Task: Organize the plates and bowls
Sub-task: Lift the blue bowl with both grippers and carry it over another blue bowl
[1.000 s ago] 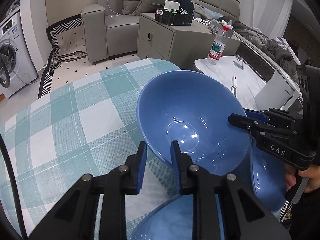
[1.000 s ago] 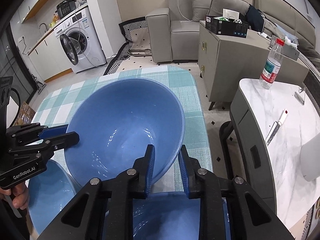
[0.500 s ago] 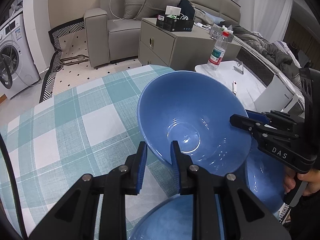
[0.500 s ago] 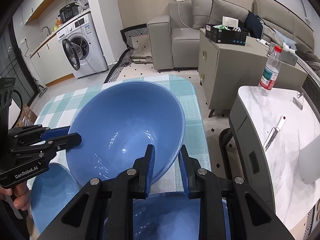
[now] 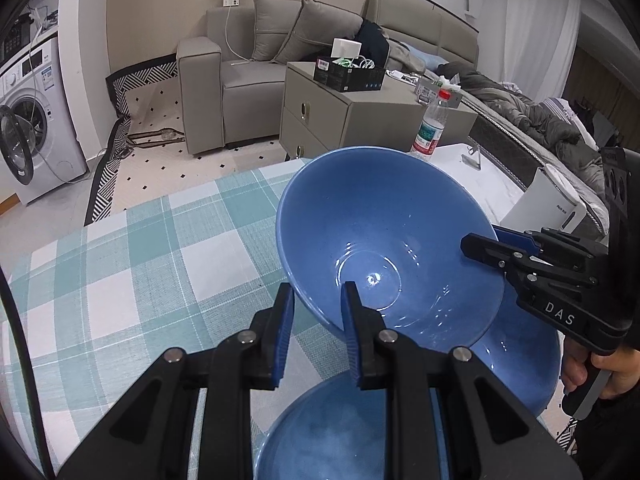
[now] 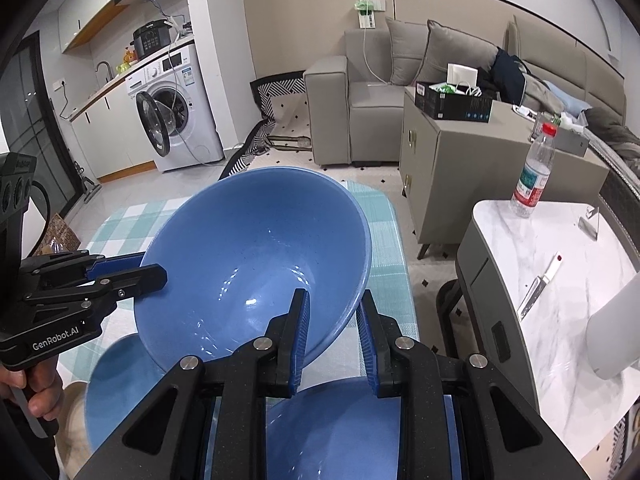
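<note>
Both the left tongs point(image 5: 316, 312) and right tongs point(image 6: 334, 316) are clamped on one large blue bowl's point(image 5: 384, 240) rim, holding it tilted above two more blue bowls point(image 5: 520, 364) on the checked bench point(image 5: 120, 280), none stacked yet.

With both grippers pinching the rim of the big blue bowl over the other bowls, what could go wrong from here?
1. The large blue bowl hangs tilted, held only at its rim by the left gripper and right gripper; smooth glaze could slip from the pads.
2. Two more blue bowls sit directly beneath, so a drop may chip them.
3. If the two hands drift apart, the rim could twist out of one grip.
</note>
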{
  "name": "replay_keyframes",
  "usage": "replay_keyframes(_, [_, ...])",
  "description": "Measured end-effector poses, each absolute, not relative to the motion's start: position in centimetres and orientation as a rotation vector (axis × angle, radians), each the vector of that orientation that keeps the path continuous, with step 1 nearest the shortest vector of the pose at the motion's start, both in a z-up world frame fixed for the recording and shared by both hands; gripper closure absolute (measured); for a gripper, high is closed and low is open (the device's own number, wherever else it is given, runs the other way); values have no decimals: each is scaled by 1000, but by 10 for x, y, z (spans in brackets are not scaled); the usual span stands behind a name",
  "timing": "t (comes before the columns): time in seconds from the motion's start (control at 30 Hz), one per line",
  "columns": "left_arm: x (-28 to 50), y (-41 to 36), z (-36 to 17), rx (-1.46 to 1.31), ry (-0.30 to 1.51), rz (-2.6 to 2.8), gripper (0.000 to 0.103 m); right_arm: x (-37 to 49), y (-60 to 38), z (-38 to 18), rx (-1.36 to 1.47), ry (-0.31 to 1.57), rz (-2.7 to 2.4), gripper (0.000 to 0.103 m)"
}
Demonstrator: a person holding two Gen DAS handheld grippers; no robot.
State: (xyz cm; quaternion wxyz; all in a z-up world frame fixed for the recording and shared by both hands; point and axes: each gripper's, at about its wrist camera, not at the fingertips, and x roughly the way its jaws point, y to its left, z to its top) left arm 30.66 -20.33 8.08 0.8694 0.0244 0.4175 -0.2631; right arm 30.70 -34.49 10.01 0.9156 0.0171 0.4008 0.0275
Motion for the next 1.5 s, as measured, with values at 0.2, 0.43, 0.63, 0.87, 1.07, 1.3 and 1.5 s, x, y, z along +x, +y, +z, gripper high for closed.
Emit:
replay_keyframes(0.2, [295,-198,93,44,838,-550,81,293,-339,116,33,792,62,79])
replay_keyframes(0.43, [277,-188,108,43,799,-546,81,274,-330,131,28,758,81,79])
replay_keyframes(0.63, [263,-179,116,37,774,-541,81,256,-322,142,34,735,99,79])
replay_keyframes(0.87, [247,-173,123,44,757,-535,81,237,-314,149,41,720,115,78])
replay_keyframes(1.07, [232,-164,125,39,745,-523,81,223,-304,153,31,716,130,78])
replay_keyframes(1.3, [216,-154,121,29,747,-508,81,211,-294,152,37,715,149,78])
replay_keyframes(1.5, [206,-146,116,23,749,-500,81,201,-287,147,44,722,163,77])
